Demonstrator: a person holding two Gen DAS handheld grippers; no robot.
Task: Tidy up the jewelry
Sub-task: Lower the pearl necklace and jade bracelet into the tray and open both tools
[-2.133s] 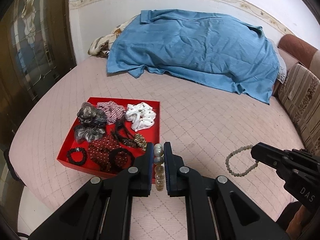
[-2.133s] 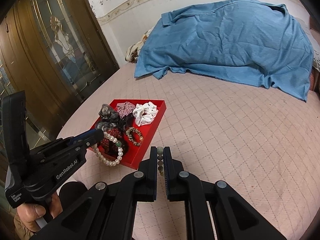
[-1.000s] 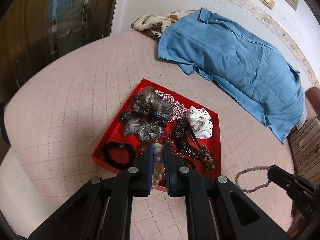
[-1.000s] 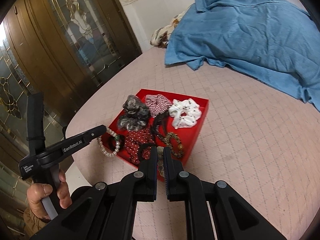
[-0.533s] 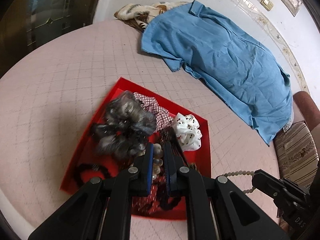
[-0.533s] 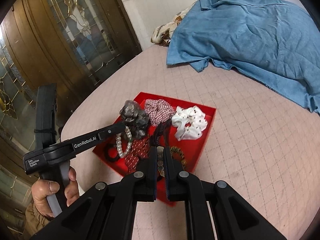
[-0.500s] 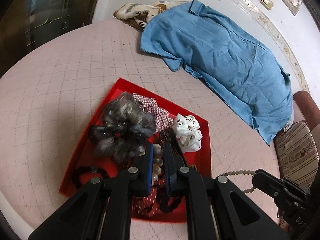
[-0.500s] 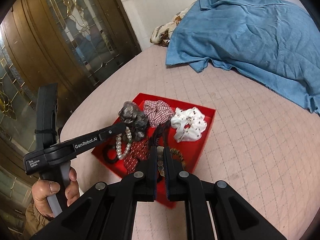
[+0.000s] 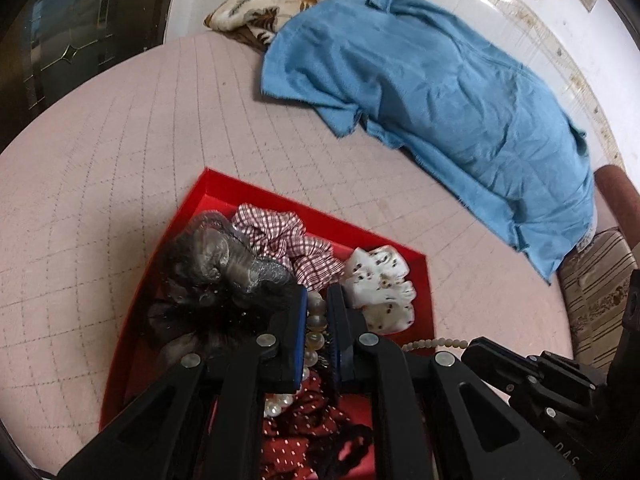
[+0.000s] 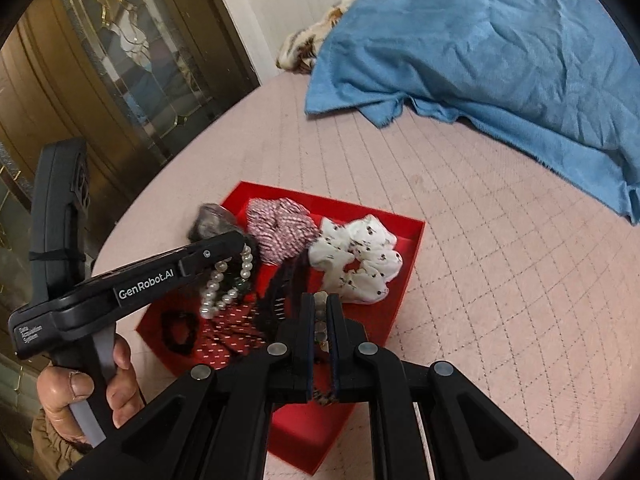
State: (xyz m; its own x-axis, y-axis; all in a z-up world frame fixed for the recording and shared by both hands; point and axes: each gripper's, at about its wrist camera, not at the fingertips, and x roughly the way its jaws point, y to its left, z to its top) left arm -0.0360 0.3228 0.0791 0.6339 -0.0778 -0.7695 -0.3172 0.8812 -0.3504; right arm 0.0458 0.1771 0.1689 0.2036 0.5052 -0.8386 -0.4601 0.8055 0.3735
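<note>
Jaws of left gripper (image 9: 317, 312) clamped on pearl bracelet (image 9: 314, 330) over red tray (image 9: 168, 240) on bed (image 9: 100, 160). Right view: right gripper (image 10: 320, 312) jaws pinching bead bracelet (image 10: 320, 320) above tray's near edge.

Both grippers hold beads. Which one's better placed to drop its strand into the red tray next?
Left, probably. The left gripper hangs its white pearl bracelet directly over the red tray, above the scrunchies. The right gripper grips a pale bead strand nearer the tray's near edge.
</note>
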